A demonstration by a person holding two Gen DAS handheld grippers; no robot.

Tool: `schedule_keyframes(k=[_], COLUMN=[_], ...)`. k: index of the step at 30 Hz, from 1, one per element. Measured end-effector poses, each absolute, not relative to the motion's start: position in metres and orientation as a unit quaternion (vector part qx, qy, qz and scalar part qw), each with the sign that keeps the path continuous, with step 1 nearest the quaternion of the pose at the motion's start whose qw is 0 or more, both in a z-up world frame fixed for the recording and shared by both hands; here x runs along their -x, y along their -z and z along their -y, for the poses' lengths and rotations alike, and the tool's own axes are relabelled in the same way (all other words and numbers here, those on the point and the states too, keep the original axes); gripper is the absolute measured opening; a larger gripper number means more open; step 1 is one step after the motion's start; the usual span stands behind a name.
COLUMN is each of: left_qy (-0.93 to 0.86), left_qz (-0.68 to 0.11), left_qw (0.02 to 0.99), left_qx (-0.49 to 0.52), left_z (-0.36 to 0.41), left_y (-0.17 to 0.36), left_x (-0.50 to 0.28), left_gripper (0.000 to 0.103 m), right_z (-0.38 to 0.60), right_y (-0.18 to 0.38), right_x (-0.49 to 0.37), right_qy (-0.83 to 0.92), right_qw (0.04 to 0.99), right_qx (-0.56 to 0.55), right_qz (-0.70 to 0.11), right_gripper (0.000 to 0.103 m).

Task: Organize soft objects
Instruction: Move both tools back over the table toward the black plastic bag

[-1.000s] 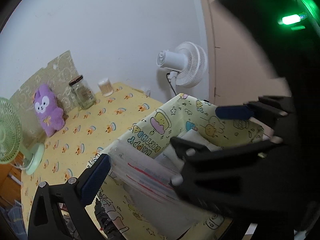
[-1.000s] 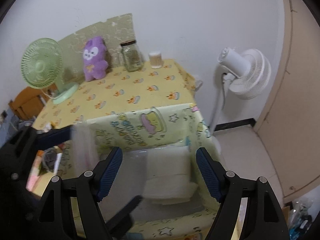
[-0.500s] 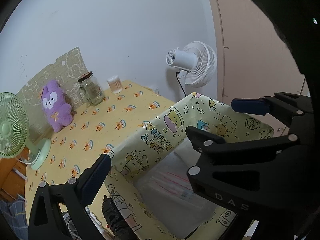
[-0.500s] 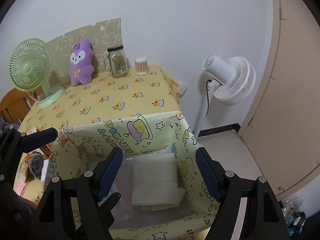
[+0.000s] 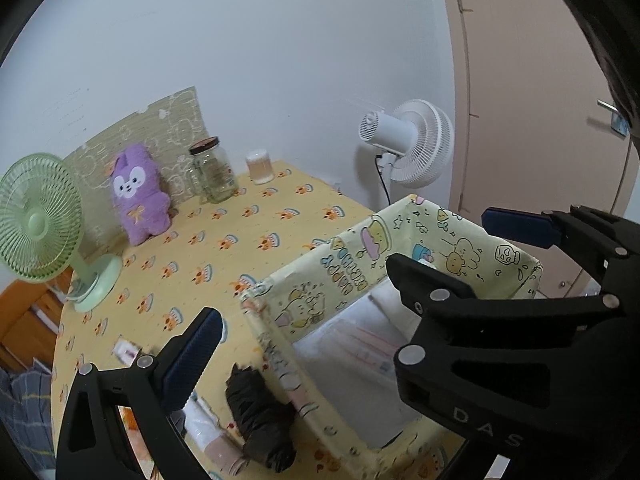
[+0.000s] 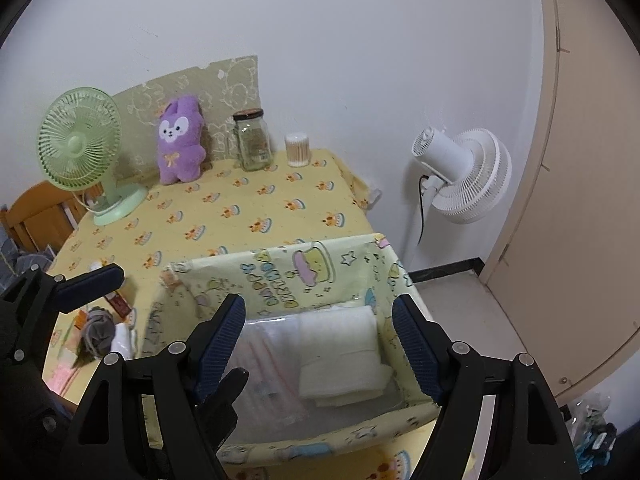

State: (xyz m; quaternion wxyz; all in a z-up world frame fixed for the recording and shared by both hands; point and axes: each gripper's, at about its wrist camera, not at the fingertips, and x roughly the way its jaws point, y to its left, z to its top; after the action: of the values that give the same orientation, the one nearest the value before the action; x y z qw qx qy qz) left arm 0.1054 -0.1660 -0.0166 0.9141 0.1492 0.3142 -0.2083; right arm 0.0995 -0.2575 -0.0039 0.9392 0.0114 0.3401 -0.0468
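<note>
1. right gripper (image 6: pixel 320 344) hung over the yellow cartoon-print box (image 6: pixel 280 276), jaws spread wide, nothing between the blue pads.
2. left gripper (image 5: pixel 348 280) was beside it, one blue pad low at the left over the table and the other high at the right above the box's far side; jaws wide apart and empty.
3. in the left wrist view the right gripper's black frame crossed in front of the box (image 5: pixel 320 280).
4. inside the box, a folded white cloth (image 6: pixel 340 348) lay on the right half of the floor, near the right wall.
5. next to it, on the left half, lay a clear plastic bag (image 6: pixel 268 364) with red lines on it, flat on the bottom.
6. the box sat on the near right part of the table (image 6: pixel 240 216), which wore a yellow cloth with a cake pattern.
7. just left of the box, a dark crumpled bundle (image 5: pixel 260 412) lay on the table, touching or nearly touching the box wall; could not tell which.
8. a white roll (image 5: pixel 212 436) sat beside that bundle, closer to the left pad.
9. at the back, a purple plush (image 6: pixel 180 140) leaned on a green board, with a glass jar (image 6: pixel 252 140) and a small swab tub (image 6: pixel 298 150) to its right.
10. green fan (image 6: pixel 80 140) stood at the far left, white fan (image 6: pixel 464 176) on the floor past the table's right edge.
</note>
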Motion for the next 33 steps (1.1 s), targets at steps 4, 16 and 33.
schedule_keyframes(k=[4,16,33], left_qy=[0.210,0.179,0.110], left_qz=[-0.326,-0.316,-0.302], left_qw=[0.914,0.926,0.943], left_qx=[-0.121,-0.102,-0.082], left_z=[0.149,0.109,0.050], left_y=[0.012,-0.002,-0.008], left_x=[-0.102,-0.083,-0.065], left_gripper=[0.103,0.103,0.103], right_z=[0.247,0.196,0.136], right_y=[-0.002,-0.021,-0.030], right_x=[-0.092,-0.069,-0.056], right_qy=[0.043,0.026,-0.016], right_qw=[0.944,0.957,0.963], right_qx=[-0.014,0.000,0.005], right_qz=[-0.328,-0.290,-0.269], right_gripper=[0.086,0.093,0.097])
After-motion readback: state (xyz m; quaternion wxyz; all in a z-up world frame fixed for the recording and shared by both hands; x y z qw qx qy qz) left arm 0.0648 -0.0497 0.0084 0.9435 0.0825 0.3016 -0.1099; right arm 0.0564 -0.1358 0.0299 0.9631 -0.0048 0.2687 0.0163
